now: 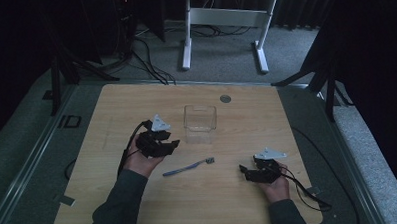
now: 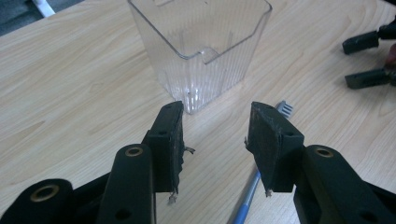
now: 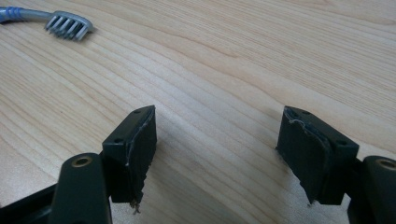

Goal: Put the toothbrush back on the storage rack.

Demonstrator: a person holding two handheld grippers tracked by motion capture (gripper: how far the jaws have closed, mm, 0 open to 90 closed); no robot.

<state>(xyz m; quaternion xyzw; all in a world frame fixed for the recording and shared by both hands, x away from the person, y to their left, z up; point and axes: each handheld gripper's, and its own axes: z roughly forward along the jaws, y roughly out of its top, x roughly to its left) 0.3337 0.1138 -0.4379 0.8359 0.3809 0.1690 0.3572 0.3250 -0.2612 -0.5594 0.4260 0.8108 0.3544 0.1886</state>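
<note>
Jaws stand apart and empty on both the left gripper (image 1: 163, 143) and the right gripper (image 1: 248, 171), each held over the wooden bench (image 1: 257, 120). A blue toothbrush (image 1: 187, 167) lies flat between them, near an upright clear container (image 1: 200, 123).

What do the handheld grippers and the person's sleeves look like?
Both the left gripper and right gripper are black, with two blocky jaws lined with worn, frayed pads, brass-ringed holes, a grey three-cornered plate on top and a trailing black cable. Sleeves are dark grey.
</note>
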